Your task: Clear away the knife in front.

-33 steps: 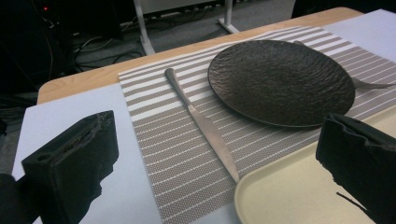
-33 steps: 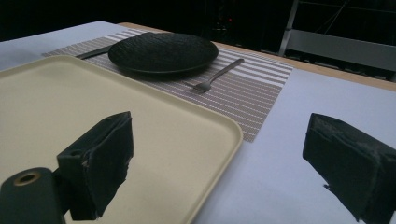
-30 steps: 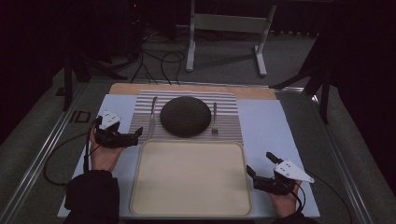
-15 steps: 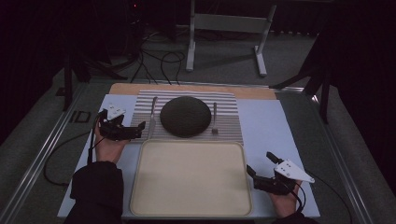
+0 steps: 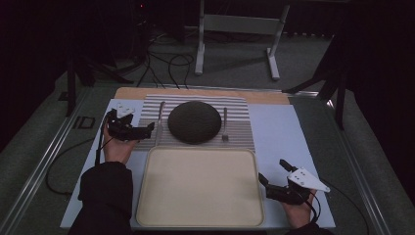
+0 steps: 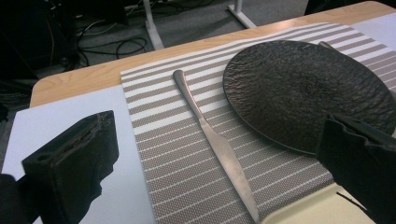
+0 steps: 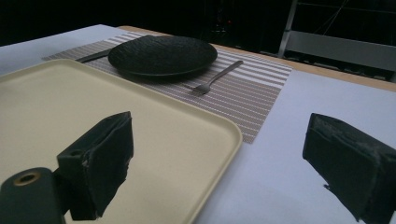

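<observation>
A dark textured plate (image 5: 194, 122) sits in the middle of a striped placemat (image 5: 240, 134). A knife (image 5: 160, 117) lies to its left and a fork (image 5: 225, 125) to its right. My left gripper (image 5: 147, 130) hovers at the mat's left edge, open, beside the knife. In the left gripper view the knife (image 6: 219, 149) lies between the spread jaws, with the plate (image 6: 308, 93) on the right. My right gripper (image 5: 272, 171) rests open near the beige tray (image 5: 200, 196), at its right front corner. In the right gripper view the fork (image 7: 217, 77) lies beyond the tray (image 7: 116, 107).
The tray lies in front of the placemat on a pale blue table cover (image 5: 284, 132). A wooden strip (image 5: 264, 96) runs along the far table edge. Beyond the table are a metal stand (image 5: 237, 29) and floor cables (image 5: 161, 61).
My left gripper has moved away from the person and slightly right, closer to the knife at the placemat's edge. The right gripper has stayed where it was.
</observation>
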A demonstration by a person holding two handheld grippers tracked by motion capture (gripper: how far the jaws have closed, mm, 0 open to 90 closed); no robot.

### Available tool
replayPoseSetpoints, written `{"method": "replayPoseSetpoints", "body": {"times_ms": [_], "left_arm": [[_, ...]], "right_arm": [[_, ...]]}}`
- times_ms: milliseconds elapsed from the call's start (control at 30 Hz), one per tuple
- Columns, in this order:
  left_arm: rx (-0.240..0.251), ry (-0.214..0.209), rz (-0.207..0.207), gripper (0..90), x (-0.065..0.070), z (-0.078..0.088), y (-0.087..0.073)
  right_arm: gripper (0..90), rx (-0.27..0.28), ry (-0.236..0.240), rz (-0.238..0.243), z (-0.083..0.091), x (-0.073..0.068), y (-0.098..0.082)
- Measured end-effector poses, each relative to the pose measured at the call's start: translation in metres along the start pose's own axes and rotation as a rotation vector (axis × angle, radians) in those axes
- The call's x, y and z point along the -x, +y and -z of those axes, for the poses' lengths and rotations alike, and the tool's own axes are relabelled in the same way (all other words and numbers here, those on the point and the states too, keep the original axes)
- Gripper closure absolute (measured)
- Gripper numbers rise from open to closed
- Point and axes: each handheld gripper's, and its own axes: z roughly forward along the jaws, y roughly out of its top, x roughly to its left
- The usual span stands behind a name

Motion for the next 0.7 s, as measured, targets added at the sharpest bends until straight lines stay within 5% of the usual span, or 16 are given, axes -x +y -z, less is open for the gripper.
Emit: {"method": "replayPoseSetpoints", "body": {"times_ms": [700], "left_arm": [[-0.059,0.013,0.021,0.0,-0.007,-0.024,0.009]], "right_arm": [[8.7,0.0,0.001,0.004,-0.002,-0.001,0.0]]}}
